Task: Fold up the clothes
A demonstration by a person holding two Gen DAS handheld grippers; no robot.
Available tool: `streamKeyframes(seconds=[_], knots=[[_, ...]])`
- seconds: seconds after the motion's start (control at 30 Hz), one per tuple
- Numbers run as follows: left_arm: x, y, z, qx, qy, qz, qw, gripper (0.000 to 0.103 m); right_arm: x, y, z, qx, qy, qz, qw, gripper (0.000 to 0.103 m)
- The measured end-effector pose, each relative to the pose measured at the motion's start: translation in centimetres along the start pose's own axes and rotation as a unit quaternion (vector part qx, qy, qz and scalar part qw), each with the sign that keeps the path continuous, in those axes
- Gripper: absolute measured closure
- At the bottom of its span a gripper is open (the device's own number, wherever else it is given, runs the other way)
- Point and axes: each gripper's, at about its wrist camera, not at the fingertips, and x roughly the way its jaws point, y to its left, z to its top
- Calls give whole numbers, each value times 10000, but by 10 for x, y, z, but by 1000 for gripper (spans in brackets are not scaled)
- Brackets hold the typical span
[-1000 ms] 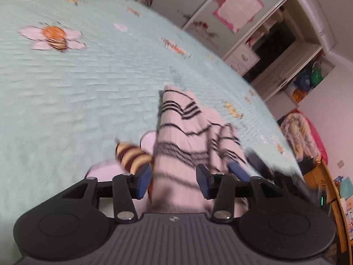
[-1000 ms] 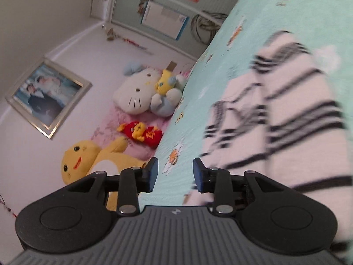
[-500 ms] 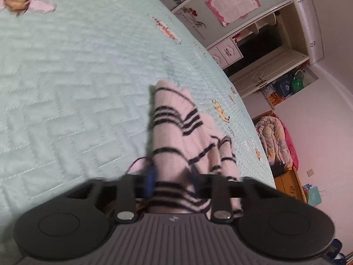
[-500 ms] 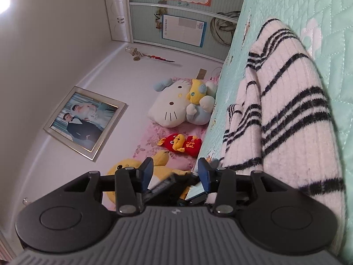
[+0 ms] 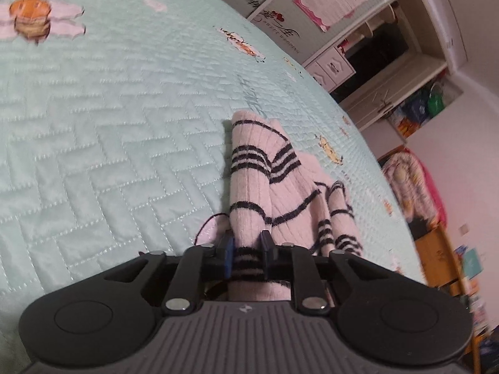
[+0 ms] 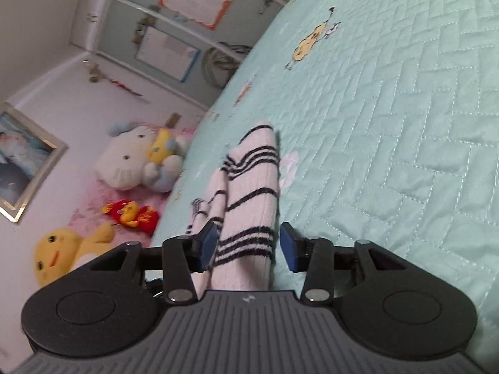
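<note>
striped sweater [image 5: 259, 187] ×1 | left hand-held gripper [image 5: 246, 251] pinching it | right hand-held gripper [image 6: 248, 246] spread wide

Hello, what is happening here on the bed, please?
A person is folding clothes with a handheld gripper in each hand. The left gripper has its jaws closed on a pink sweater with dark stripes, which lies bunched on the green quilted bedspread. The right gripper has open jaws on either side of the same sweater, not yet gripping it.
</note>
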Motion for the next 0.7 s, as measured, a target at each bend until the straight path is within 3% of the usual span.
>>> streamKeyframes(seconds=[0.1, 0.17, 0.23, 0.27, 0.37, 0.57, 0.67, 0.7], knots=[[1, -9, 1, 140, 17, 120, 9998, 81, 14, 3, 5, -145, 360, 9, 9992, 58], [2, -16, 0, 322, 32, 254, 9992, 88, 23, 8, 4, -339, 517, -48, 9981, 60], [3, -25, 1, 597, 66, 454, 9972, 90, 26, 11, 0, -483, 533, -160, 9973, 71], [4, -29, 3, 796, 75, 591, 9950, 90, 28, 12, -1, -556, 541, -215, 9968, 89], [4, -27, 7, 915, 128, 675, 9934, 90, 32, 16, -6, -773, 565, -382, 9947, 91], [2, -10, 7, 593, 105, 301, 9977, 84, 33, 8, -6, -743, 548, -251, 9954, 92], [0, -6, 12, 274, -9, 168, 9995, 75, 36, 9, -7, -754, 518, -147, 9957, 87], [0, -6, 16, 189, -116, 204, 9995, 66, 35, 7, -7, -710, 498, -66, 9962, 86]])
